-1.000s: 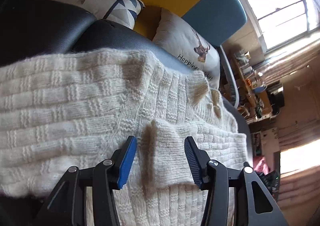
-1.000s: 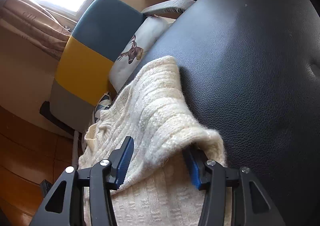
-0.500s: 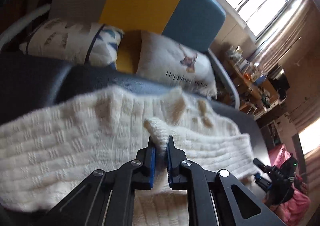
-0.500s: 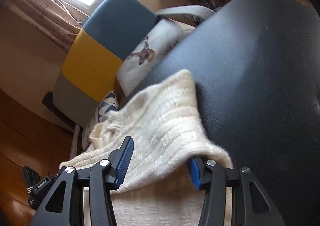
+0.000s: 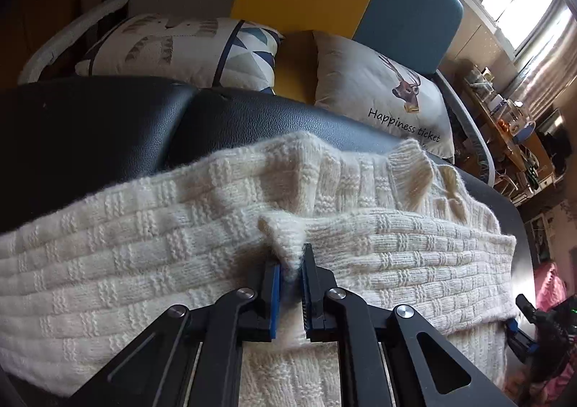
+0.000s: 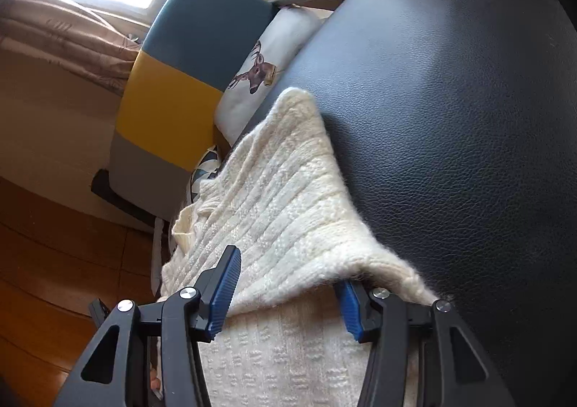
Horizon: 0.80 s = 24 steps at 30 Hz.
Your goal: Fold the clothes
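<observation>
My left gripper (image 5: 291, 268) pinches a cuff of the cream knitted sweater (image 5: 144, 244) on the black leather couch (image 5: 90, 125); my right gripper (image 6: 288, 284) straddles its edge, spread, bare leather at two o'clock.

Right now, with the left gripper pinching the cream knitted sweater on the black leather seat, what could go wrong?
1. The left gripper is shut on only a small peak of the cream knitted sweater; that loose wool could slip out or stretch when lifted.
2. The right gripper is open, and one finger sits under the folded edge, so one-sided pulling may skew the fold.
3. The black leather seat looks smooth, so the sweater might slide.
</observation>
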### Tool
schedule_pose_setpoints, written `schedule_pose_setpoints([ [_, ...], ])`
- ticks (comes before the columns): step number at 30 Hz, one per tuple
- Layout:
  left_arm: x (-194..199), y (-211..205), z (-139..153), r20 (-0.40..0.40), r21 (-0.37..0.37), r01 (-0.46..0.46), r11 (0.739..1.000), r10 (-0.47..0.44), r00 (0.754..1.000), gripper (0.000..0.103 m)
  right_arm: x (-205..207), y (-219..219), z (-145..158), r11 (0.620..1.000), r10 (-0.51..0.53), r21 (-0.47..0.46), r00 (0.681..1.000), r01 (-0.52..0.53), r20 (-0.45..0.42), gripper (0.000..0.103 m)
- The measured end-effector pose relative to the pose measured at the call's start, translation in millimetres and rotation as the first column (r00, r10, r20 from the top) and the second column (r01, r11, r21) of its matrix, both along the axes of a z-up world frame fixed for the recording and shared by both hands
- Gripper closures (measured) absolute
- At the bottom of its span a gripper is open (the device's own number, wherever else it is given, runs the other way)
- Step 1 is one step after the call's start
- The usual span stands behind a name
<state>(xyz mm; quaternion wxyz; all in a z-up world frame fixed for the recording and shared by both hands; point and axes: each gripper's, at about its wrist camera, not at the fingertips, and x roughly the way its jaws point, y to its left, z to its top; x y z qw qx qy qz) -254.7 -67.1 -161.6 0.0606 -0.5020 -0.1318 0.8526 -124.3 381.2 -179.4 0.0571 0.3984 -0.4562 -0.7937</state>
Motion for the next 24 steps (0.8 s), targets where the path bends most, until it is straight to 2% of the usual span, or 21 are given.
schedule_pose_setpoints([
  [4,5,3,7,-0.01,-0.06,0.005,0.998,-0.005,1.0,0.093,14,10,12,0.999,0.035,-0.001,0.999,-0.035,0.003,0.051],
  [6,5,1,7,0.008,-0.044,0.005,0.999,-0.004,1.0,0.092,17,10,29,0.996,0.053,0.07,0.998,-0.051,-0.026,0.051],
  [8,6,-3,7,0.034,-0.012,-0.01,1.0,0.01,0.999,0.089,8,7,47,0.982,0.073,0.18,0.995,-0.059,-0.069,0.051],
  [10,9,-9,12,0.038,0.008,-0.049,0.999,0.049,0.998,0.086,-11,-2,62,0.948,0.11,0.309,0.989,-0.074,-0.099,0.051],
  [12,15,-15,23,-0.002,0.011,-0.09,0.996,0.09,0.996,0.086,-35,-15,71,0.899,0.167,0.424,0.981,-0.109,-0.103,0.051],
  [14,22,-17,37,-0.064,0.062,-0.096,0.993,0.1,0.993,0.084,-62,-30,70,0.84,0.228,0.517,0.971,-0.161,-0.068,0.052],
  [16,24,-9,45,-0.097,0.101,-0.049,0.994,0.059,0.994,0.079,-88,-38,57,0.803,0.258,0.555,0.966,-0.217,0.006,0.052],
  [18,22,8,45,-0.114,0.061,0.008,0.998,-0.001,0.993,0.076,-113,-42,40,0.773,0.274,0.573,0.958,-0.272,0.086,0.052],
  [20,15,27,34,-0.087,-0.016,0.067,0.998,-0.068,0.994,0.075,-132,-43,22,0.751,0.282,0.578,0.947,-0.319,0.156,0.051],
  [22,5,35,12,-0.016,-0.101,0.083,0.991,-0.085,0.996,0.075,-136,-44,19,0.729,0.293,0.606,0.945,-0.319,0.145,0.051],
  [24,2,33,-4,-0.001,-0.116,0.082,0.99,-0.082,0.997,0.074,-136,-47,20,0.703,0.319,0.618,0.933,-0.352,0.168,0.051],
])
